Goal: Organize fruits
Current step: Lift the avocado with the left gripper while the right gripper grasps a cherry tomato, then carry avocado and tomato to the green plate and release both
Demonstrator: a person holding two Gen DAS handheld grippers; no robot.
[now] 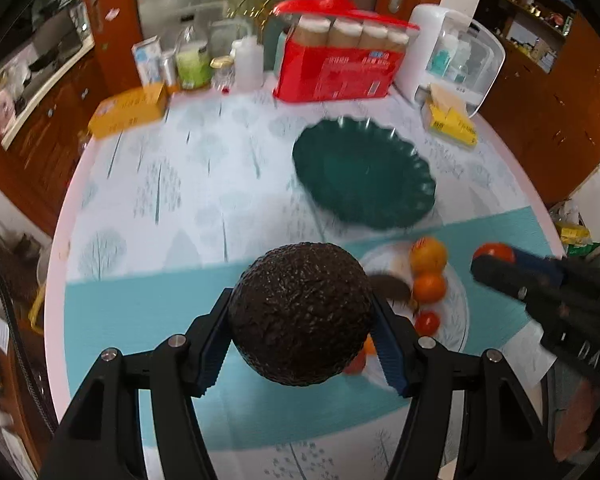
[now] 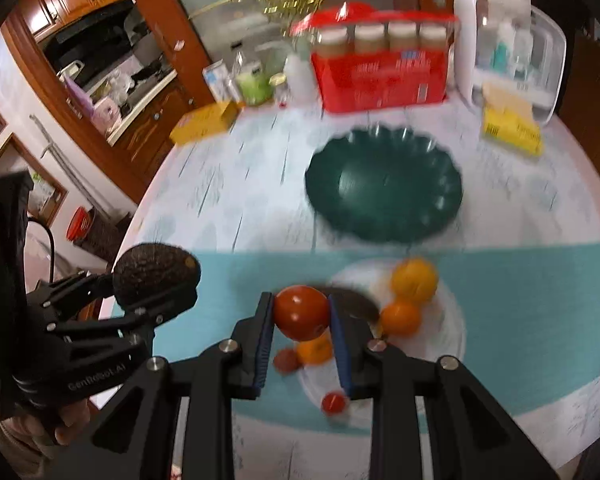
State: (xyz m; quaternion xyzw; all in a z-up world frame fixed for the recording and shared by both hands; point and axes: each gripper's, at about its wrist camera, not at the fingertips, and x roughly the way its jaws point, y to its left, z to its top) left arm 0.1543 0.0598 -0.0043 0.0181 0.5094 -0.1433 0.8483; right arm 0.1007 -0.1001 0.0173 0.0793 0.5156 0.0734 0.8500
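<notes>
Left gripper (image 1: 300, 320) clamps a dark avocado (image 1: 300, 312), held above the table's near edge. Right gripper (image 2: 300, 320) grips a red tomato (image 2: 302, 312) over the white plate (image 2: 452, 344) of oranges (image 2: 414, 280). Green scalloped dish (image 2: 384, 184) sits mid-table, empty.

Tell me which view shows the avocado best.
The left wrist view: the avocado fills the centre, sharp, clamped between the left gripper pads. The right wrist view shows it only small, side-on at the left edge, partly hidden by that gripper.
</notes>
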